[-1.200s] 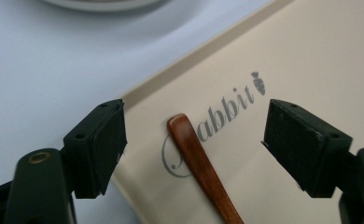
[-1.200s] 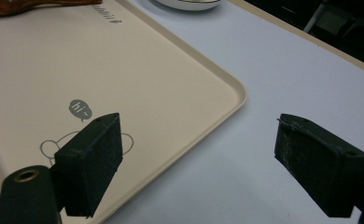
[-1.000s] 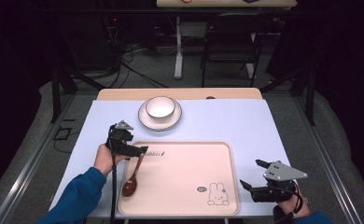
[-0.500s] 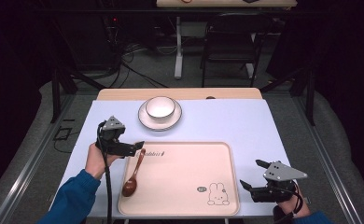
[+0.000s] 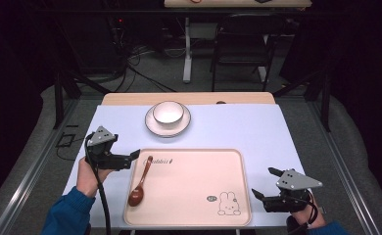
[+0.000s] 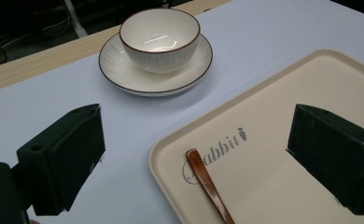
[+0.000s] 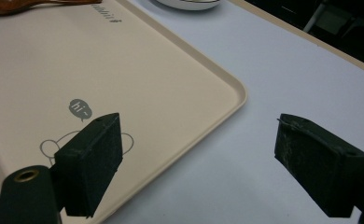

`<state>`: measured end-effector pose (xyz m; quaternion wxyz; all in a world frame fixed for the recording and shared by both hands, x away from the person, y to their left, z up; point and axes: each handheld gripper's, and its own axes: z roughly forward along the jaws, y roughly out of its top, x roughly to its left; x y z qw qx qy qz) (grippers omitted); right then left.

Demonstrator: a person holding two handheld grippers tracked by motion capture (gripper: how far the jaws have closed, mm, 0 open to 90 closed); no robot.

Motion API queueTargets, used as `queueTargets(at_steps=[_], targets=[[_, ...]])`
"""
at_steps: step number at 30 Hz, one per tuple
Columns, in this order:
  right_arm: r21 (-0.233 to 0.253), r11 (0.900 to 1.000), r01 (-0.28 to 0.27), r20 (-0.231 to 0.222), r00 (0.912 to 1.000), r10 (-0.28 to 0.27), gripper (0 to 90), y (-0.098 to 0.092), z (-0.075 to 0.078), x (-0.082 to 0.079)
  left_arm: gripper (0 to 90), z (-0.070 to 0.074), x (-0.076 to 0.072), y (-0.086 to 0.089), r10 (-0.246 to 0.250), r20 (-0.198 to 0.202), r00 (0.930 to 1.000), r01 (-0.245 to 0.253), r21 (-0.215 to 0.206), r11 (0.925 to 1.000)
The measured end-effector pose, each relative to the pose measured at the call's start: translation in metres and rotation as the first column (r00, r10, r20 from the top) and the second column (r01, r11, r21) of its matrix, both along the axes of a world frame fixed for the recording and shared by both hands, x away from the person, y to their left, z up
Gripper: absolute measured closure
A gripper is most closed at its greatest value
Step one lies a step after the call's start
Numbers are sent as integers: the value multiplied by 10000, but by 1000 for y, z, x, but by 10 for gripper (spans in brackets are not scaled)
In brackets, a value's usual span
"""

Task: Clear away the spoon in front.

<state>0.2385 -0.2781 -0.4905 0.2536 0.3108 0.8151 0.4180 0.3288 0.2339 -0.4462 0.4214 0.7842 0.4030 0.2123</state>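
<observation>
Left tool (image 5: pixel 134 155) withdrawn — spoon (image 5: pixel 140 182) beside.

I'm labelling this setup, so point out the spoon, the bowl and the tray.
spoon (image 5: pixel 136 197), high view, on its dark scoop.
bowl (image 6: pixel 160 33), left gripper view, on its inner wall.
tray (image 5: pixel 194 188), high view, on its bare floor.

Both grippers (image 5: pixel 130 159) (image 5: pixel 266 185) are black with chunky jaws, grey triangle plates, black cables; blue sleeves (image 5: pixel 66 215).
</observation>
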Motion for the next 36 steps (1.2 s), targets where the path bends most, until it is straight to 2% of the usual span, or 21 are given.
queueTargets(at_steps=[9,13,17,21,25,28,36], targets=[[-10,10000,7,-5,10000,-7,143,0,0,0,37,-6,-17,15,294,269,9992,-290,-142,9995],[-9,10000,3,-2,10000,-3,143,0,0,0,41,-11,-26,23,295,489,9984,-274,-420,9987],[-12,10000,7,8,10000,-7,143,0,0,0,38,-18,-32,26,260,267,9993,-253,-263,9993],[-4,10000,20,11,10000,-20,143,0,0,0,34,-24,-40,29,347,255,9991,-343,-160,9993],[-15,10000,18,12,10000,-18,143,0,0,0,35,-28,-48,35,475,410,9980,-467,-218,9987],[-12,10000,30,3,10000,-30,144,0,0,0,39,-32,-50,38,608,426,9972,-599,-217,9980],[-28,10000,33,0,10000,-33,143,0,0,0,35,-40,-48,35,482,269,9985,-481,-55,9988]])
